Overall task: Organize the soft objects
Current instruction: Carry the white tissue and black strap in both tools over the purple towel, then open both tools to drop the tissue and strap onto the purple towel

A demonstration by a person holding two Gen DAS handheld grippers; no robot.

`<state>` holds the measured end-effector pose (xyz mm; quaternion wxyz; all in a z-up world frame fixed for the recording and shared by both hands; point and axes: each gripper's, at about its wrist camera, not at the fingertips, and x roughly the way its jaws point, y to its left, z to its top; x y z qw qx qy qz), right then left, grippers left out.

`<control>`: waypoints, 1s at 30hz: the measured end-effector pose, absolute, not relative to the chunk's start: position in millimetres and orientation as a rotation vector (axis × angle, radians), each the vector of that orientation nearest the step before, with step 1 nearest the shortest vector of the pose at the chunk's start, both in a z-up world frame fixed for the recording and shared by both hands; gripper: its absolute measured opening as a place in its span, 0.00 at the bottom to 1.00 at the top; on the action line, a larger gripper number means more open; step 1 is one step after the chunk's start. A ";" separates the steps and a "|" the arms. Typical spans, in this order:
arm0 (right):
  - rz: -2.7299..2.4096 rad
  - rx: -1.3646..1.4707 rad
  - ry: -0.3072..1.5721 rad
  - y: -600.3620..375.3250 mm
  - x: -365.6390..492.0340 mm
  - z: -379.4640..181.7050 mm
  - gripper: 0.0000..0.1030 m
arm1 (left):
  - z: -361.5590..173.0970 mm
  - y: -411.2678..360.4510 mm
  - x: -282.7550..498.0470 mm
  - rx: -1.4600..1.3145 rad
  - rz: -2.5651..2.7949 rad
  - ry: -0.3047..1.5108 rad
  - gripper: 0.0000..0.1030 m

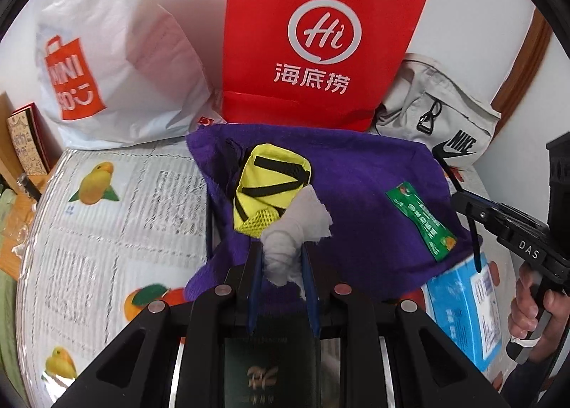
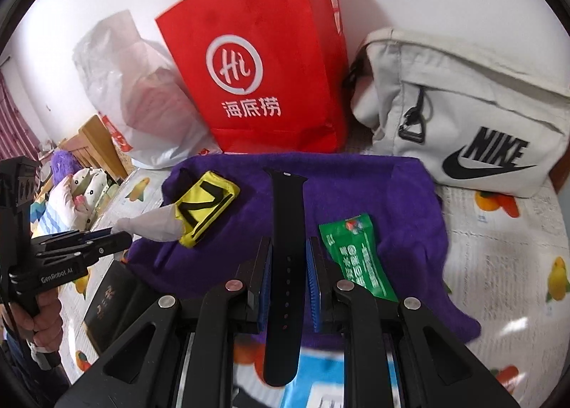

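Left wrist view: the left gripper (image 1: 283, 265) is clamped on a twisted wad of white tissue (image 1: 297, 230), which hangs over the purple cloth (image 1: 359, 194) spread on the counter. The wad looks featherlight and limp, likely to tear or slip if pulled hard, so the tight twisted waist is the sensible hold. Just beyond it lies a yellow pouch (image 1: 272, 191) with black straps, soft and easy to pinch at an edge. A green sachet (image 1: 422, 221) lies farther right on the cloth.

Right wrist view: the right gripper (image 2: 288, 262) straddles a black watch strap (image 2: 286, 251), its pads close on either side; I cannot tell whether they press it. The strap seems rubbery, bendy and light, best held mid-length. This view alone shows the strap, while the left view shows the tissue's grip point plainly. A red paper bag (image 2: 256, 62) stands behind the cloth.
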<state>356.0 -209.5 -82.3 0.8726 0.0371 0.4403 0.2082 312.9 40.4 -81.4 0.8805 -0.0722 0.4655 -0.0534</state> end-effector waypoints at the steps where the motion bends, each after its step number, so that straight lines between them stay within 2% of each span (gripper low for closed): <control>1: 0.431 0.073 0.926 -208.1 359.9 -84.5 0.18 | -82.8 39.2 318.2 -0.146 -0.115 0.975 0.20; 22: 0.408 -0.003 1.089 -192.3 402.7 -136.5 0.18 | -117.4 36.2 355.2 -0.141 -0.151 1.084 0.21; 25: 0.407 -0.020 1.103 -189.5 403.0 -139.2 0.18 | -118.7 36.2 355.7 -0.140 -0.149 1.096 0.23; 27: 0.408 -0.026 1.109 -188.2 402.1 -140.0 0.19 | -118.7 36.7 355.0 -0.143 -0.141 1.101 0.30; 28: 0.409 -0.026 1.109 -184.5 403.6 -141.2 0.21 | -118.2 36.9 354.4 -0.138 -0.127 1.104 0.38; 29: 0.411 -0.025 1.106 -183.9 402.8 -140.6 0.28 | -116.7 36.6 353.2 -0.125 -0.113 1.101 0.44; 30: 0.408 -0.029 1.097 -183.3 401.6 -139.3 0.37 | -114.7 36.7 351.5 -0.118 -0.109 1.093 0.46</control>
